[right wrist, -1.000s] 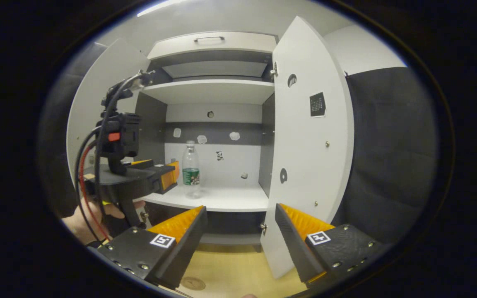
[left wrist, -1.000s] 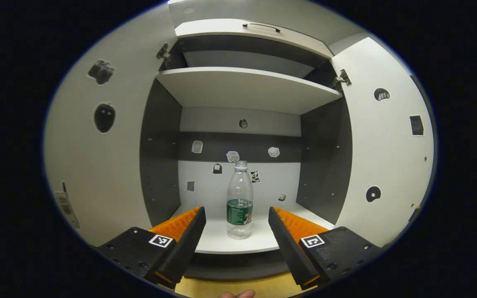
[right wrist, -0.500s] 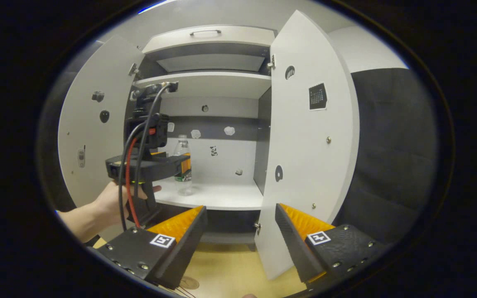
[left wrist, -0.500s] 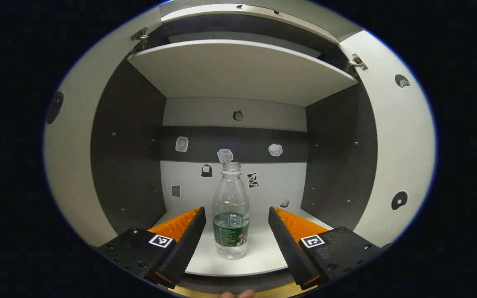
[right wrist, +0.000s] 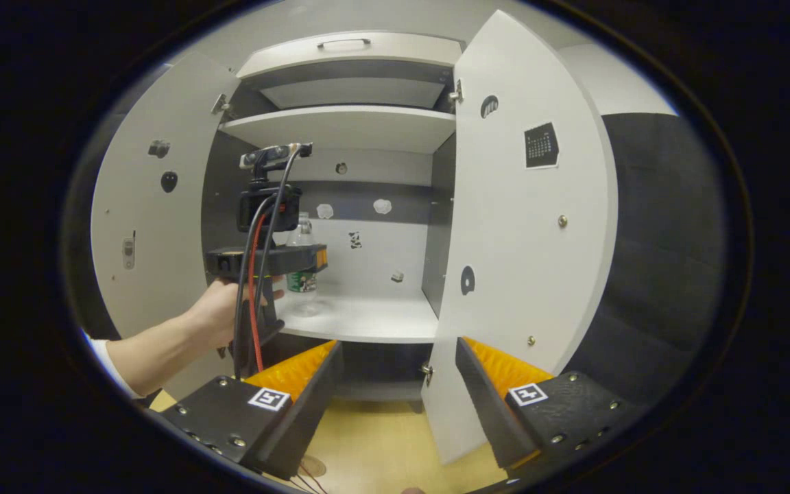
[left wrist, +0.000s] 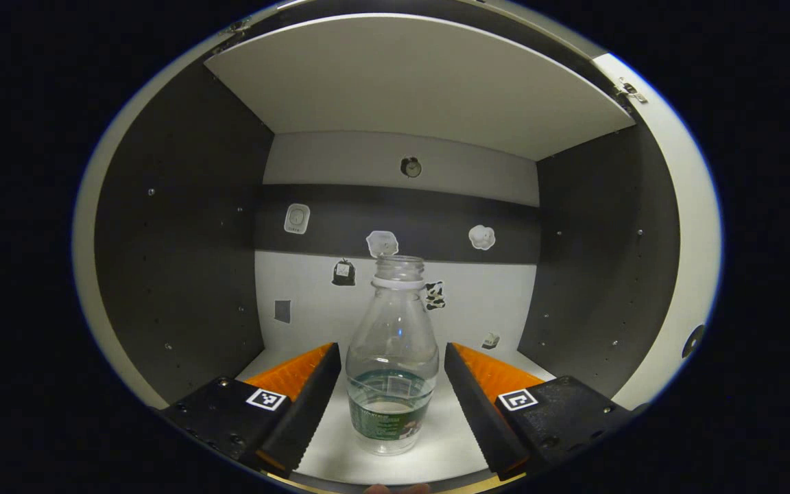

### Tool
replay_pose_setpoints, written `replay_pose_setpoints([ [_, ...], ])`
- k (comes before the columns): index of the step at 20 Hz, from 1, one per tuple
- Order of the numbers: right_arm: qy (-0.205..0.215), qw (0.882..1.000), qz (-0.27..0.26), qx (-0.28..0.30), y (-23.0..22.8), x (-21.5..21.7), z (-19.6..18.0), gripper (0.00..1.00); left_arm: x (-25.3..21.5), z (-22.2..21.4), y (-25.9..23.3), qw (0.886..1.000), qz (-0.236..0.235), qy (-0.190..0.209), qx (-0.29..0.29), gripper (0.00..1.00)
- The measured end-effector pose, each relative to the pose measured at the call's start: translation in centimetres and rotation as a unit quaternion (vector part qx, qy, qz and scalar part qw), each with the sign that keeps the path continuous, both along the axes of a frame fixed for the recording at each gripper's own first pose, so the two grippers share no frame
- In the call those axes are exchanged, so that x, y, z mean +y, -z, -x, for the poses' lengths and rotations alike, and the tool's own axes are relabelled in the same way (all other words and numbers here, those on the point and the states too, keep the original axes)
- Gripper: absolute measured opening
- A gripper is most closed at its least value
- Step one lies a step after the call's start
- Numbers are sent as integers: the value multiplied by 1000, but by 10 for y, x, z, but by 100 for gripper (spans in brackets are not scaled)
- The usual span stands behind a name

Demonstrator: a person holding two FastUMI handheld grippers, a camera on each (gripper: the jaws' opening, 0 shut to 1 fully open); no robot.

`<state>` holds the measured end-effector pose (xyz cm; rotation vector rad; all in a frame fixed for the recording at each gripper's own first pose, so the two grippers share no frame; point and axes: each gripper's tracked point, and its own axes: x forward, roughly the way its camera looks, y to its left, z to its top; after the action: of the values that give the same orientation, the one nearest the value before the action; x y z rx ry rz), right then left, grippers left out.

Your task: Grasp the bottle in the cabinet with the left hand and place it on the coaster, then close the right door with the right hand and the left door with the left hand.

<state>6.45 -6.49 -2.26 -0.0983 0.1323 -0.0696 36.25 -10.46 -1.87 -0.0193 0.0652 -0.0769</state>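
The bottle (left wrist: 392, 357) stands upright on the cabinet shelf (left wrist: 450, 446), between the spread fingers of the left gripper (left wrist: 389, 391), untouched. Its green label is unreadable. At six o'clock, the right gripper (right wrist: 398, 391) gapes empty before the right door (right wrist: 525, 261).

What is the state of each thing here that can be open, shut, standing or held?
Water bottle: upright on the cabinet shelf, uncapped, not yet gripped.
Left claw: open around the bottle.
Right claw: open, empty.
Right cabinet door: open.
Left cabinet door: open.
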Motion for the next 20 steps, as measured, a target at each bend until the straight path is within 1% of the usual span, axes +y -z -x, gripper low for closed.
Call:
replay_pose_setpoints([
  [2,-3,1000,-1,2,1,1,-1,100,0,-5,5,1000,10,0,9,96],
  [4,-4,1000,-2,1,1,1,-2,100,1,-6,3,1000,11,-3,5,84],
  [7,-4,1000,-4,1,2,0,-1,100,-1,0,-1,1000,11,0,2,83],
  [10,-6,1000,-12,0,2,-2,2,100,-1,15,-14,1000,11,0,-12,83],
  [15,-13,1000,-22,0,5,-5,13,100,-3,69,-29,999,-1,7,-39,82],
  [18,-16,999,-28,4,10,-8,23,100,-5,112,-18,999,-19,9,-48,82],
  [20,-18,999,-33,5,12,-10,31,100,-3,142,-8,998,-36,1,-53,82],
])
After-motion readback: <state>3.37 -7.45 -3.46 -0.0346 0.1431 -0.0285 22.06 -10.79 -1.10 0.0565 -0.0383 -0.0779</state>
